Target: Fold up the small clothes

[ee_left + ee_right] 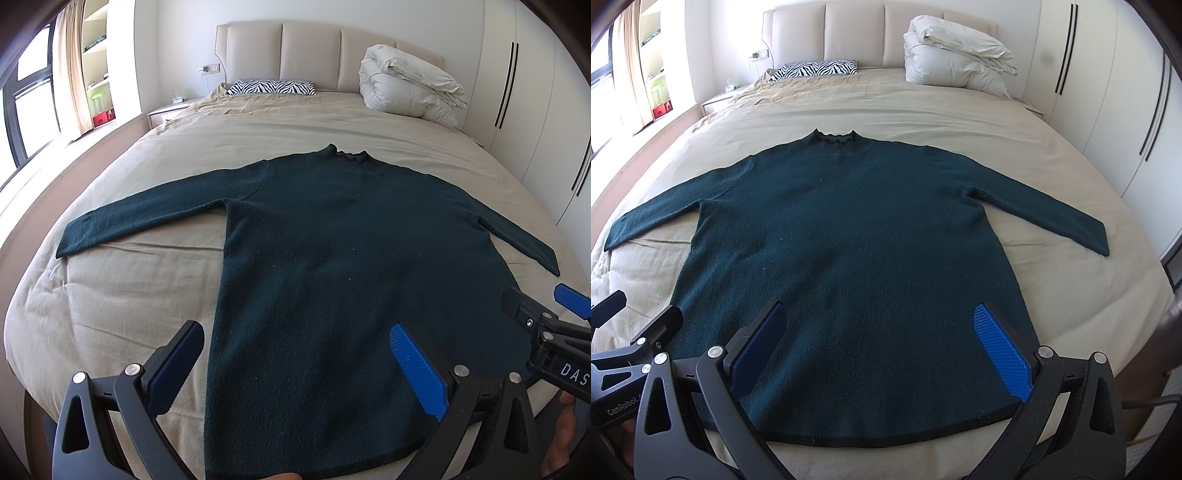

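A dark green long-sleeved sweater (325, 236) (849, 229) lies flat on the beige bed, collar toward the headboard, both sleeves spread out to the sides. Its black-edged hem is nearest me. My left gripper (295, 336) hovers open above the hem's left part, its left finger over bare sheet. My right gripper (879, 314) hangs open above the hem's middle and right part, and shows at the right edge of the left wrist view (543, 299). Neither holds anything. The left gripper's fingers (617, 299) appear at the lower left of the right wrist view.
The beige bed sheet (122, 295) (1071, 280) is wrinkled to the left of the sweater. A zebra-print pillow (816, 69) and a folded white duvet (956, 59) sit by the headboard. White wardrobe doors (1108, 92) stand at the right, a window and shelves at the left.
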`<state>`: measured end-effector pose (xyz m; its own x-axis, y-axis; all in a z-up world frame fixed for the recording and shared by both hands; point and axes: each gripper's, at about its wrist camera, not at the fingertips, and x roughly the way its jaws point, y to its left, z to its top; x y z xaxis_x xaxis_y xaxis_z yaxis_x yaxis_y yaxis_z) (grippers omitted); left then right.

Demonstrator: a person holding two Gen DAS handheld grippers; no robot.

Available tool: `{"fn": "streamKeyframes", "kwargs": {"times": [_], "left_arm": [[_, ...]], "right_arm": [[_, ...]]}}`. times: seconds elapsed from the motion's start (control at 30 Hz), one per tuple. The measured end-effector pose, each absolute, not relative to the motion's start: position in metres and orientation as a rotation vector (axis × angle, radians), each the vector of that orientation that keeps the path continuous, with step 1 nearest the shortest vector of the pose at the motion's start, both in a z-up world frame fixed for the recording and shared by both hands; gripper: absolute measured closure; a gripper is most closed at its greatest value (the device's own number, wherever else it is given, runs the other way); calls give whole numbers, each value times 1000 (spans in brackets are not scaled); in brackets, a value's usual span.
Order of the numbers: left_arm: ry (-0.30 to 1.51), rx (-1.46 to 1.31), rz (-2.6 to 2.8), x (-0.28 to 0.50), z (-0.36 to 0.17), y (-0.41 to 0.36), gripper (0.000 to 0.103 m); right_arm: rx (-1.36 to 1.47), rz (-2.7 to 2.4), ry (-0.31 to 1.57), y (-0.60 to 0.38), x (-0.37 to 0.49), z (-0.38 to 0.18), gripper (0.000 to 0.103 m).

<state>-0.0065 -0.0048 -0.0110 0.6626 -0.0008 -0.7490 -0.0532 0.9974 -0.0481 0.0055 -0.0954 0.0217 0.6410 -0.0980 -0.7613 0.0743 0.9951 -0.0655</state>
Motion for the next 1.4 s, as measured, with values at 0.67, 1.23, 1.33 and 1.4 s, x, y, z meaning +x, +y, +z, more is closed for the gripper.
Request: {"fn": "streamKeyframes", "kwargs": {"times": [0.67, 1.23, 1.33, 1.4], "left_arm": [[742, -189, -16, -8, 1, 36, 0], [692, -703, 104, 20, -33, 234, 0], [587, -907, 164, 24, -51, 299, 0], [527, -1059, 203, 27, -70, 339, 1]], "right_arm": [[22, -61, 847, -94, 7, 22, 0], [113, 56, 679, -65, 40, 70, 0], [107, 84, 696, -51, 51, 68, 0], [103, 96, 710, -41, 59, 65, 0]]}}
